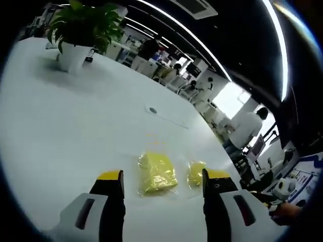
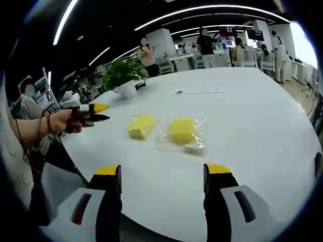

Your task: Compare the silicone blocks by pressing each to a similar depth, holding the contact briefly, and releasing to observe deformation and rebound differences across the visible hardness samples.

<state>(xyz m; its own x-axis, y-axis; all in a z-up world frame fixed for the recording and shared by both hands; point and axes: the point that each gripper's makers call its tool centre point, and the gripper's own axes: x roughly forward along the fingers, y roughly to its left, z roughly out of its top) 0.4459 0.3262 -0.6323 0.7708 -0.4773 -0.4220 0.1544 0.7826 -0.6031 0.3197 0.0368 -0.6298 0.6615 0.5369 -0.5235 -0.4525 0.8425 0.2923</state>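
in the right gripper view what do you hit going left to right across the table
The left hand-held gripper held in a person's hand → potted plant → bare yellow silicone block → yellow silicone block in a clear bag → bare white table.

Two yellow silicone blocks lay flat on the white table, each in clear plastic wrap. In the right gripper view, the left block point(image 2: 141, 125) sat at nine o'clock from the right block point(image 2: 182, 131) — near but apart. The right one's wrapper spread wider — crinkled, glossy.
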